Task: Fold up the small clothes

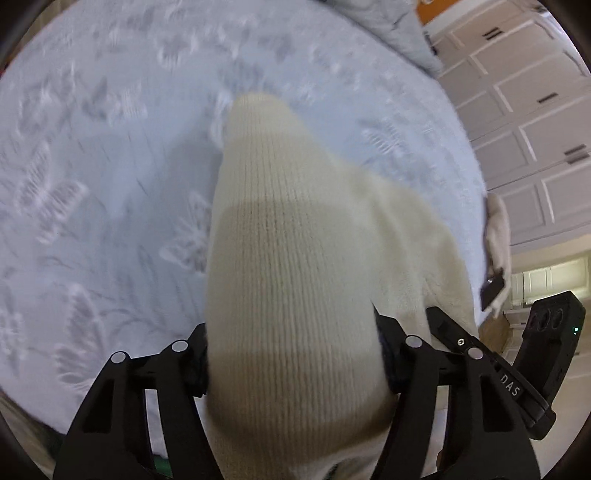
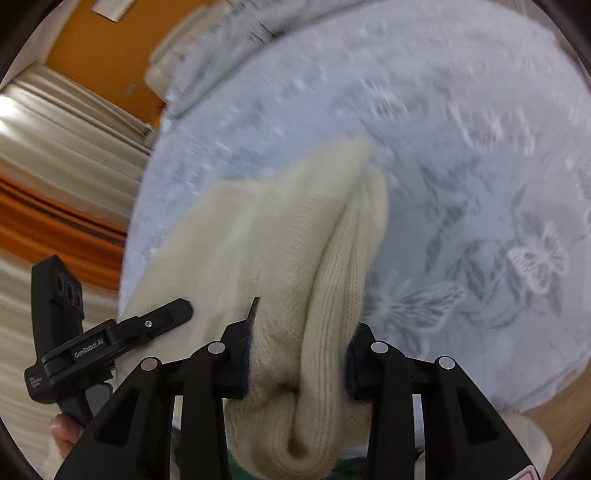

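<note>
A cream knitted garment [image 1: 291,258] hangs between both grippers above the pale blue bed cover [image 1: 92,184]. My left gripper [image 1: 293,354] is shut on one part of its edge; the knit bulges over the fingers and hides the tips. My right gripper [image 2: 297,358] is shut on a bunched fold of the same garment [image 2: 277,240], which drapes away toward the bed cover [image 2: 480,166]. The right gripper's body [image 1: 491,369] shows at the lower right of the left wrist view, the left gripper's body [image 2: 110,339] at the lower left of the right wrist view.
The bed cover has a white butterfly pattern [image 2: 535,258]. A grey pillow or folded blanket [image 1: 391,26] lies at the far end. White panelled cupboard doors [image 1: 528,129] stand beside the bed. Cream curtains [image 2: 55,140] and an orange wall [image 2: 122,48] are on the other side.
</note>
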`<action>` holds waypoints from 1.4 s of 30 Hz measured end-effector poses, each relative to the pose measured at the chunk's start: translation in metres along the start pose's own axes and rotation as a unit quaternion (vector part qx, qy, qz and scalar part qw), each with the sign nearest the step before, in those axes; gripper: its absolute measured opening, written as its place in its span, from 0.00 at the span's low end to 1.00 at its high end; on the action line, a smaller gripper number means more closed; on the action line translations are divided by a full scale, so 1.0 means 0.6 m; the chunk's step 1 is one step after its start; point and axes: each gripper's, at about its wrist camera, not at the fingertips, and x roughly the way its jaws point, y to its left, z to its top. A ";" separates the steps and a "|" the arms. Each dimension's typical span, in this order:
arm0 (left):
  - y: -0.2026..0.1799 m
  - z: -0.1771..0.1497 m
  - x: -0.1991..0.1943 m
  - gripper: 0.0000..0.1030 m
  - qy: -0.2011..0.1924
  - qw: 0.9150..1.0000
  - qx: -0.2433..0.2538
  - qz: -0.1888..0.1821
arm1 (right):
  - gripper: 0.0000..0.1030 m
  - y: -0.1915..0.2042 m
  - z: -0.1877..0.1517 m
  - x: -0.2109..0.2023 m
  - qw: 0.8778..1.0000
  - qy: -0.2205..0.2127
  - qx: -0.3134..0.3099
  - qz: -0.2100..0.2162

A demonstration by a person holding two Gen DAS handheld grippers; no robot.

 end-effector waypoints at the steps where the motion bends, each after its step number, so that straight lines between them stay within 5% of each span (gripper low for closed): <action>1: -0.007 -0.003 -0.029 0.61 -0.008 1.000 0.013 0.001 | 0.34 0.029 -0.006 -0.028 1.000 -0.015 -0.016 0.004; 10: -0.028 -0.028 -0.297 0.61 -0.124 0.988 0.090 0.001 | 0.35 0.221 -0.033 -0.186 0.985 -0.111 -0.122 0.056; 19: 0.035 -0.034 -0.466 0.62 -0.225 0.967 0.122 0.004 | 0.35 0.384 -0.063 -0.205 0.962 -0.167 -0.196 0.086; 23: 0.101 -0.031 -0.447 0.63 -0.228 0.968 0.103 0.003 | 0.35 0.387 -0.070 -0.126 0.966 -0.142 -0.192 0.099; 28: 0.222 -0.027 -0.333 0.63 -0.209 0.975 0.071 0.003 | 0.35 0.338 -0.096 0.046 0.980 -0.075 -0.169 0.078; 31: 0.299 -0.030 -0.215 0.63 -0.167 0.985 0.040 0.021 | 0.38 0.283 -0.119 0.169 0.992 -0.001 -0.124 0.038; 34: 0.362 -0.044 -0.103 0.64 -0.077 0.994 -0.003 0.074 | 0.40 0.233 -0.162 0.254 0.990 0.082 -0.111 -0.037; 35: 0.378 -0.060 -0.082 0.70 -0.061 0.994 -0.016 0.086 | 0.42 0.229 -0.170 0.248 0.990 0.076 -0.112 -0.031; 37: 0.376 -0.084 -0.111 0.75 -0.108 0.991 -0.007 0.078 | 0.48 0.227 -0.178 0.212 0.991 0.044 -0.123 -0.036; 42: 0.331 -0.108 -0.165 0.80 -0.139 0.976 0.064 0.157 | 0.55 0.244 -0.170 0.154 0.990 0.032 -0.131 -0.035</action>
